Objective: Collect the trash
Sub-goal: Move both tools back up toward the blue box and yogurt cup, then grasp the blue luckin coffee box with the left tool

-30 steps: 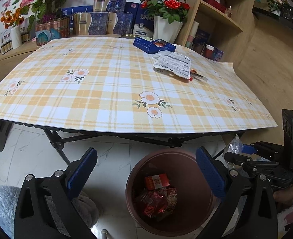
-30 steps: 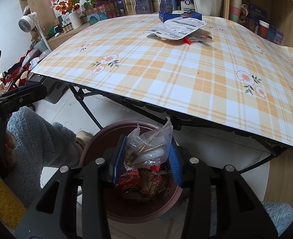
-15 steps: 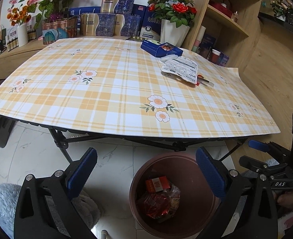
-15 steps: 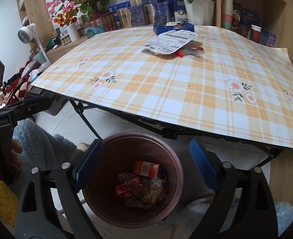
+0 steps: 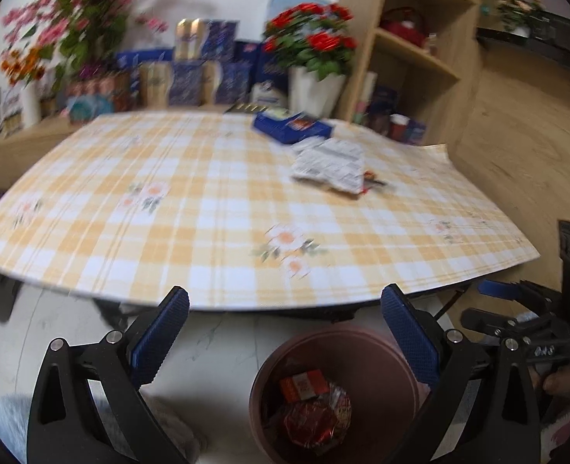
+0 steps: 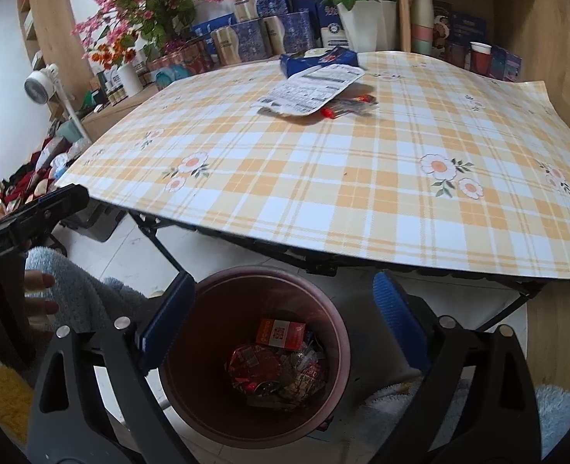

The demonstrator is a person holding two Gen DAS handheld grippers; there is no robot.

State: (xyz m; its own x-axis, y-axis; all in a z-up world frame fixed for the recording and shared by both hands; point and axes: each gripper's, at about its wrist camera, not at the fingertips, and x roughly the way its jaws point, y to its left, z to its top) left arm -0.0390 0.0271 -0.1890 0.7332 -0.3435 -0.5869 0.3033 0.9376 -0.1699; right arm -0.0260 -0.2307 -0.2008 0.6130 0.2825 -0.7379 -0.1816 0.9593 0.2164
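A brown bin (image 6: 335,332) stands on the floor under the table's near edge, with red wrappers (image 6: 277,363) inside; it also shows in the left wrist view (image 5: 377,344). My right gripper (image 6: 285,317) is open and empty above the bin. My left gripper (image 5: 285,332) is open and empty, left of the bin. On the checked table (image 6: 323,178) lie a white printed wrapper (image 6: 312,91), a red wrapper (image 6: 348,102) and a blue box (image 6: 319,62). In the blurred left wrist view they sit at the far right: white wrapper (image 5: 329,164), blue box (image 5: 292,127).
Flower pots, tins and boxes (image 6: 254,38) line the table's far side. A wooden shelf (image 5: 412,54) stands to the right. The table's black folding legs (image 6: 161,243) stand near the bin. The right gripper shows at the left view's right edge (image 5: 524,321).
My right gripper opened and let the clear plastic wrapper drop into the bin. Both grippers then rose, the left one moving fast enough to blur its view.
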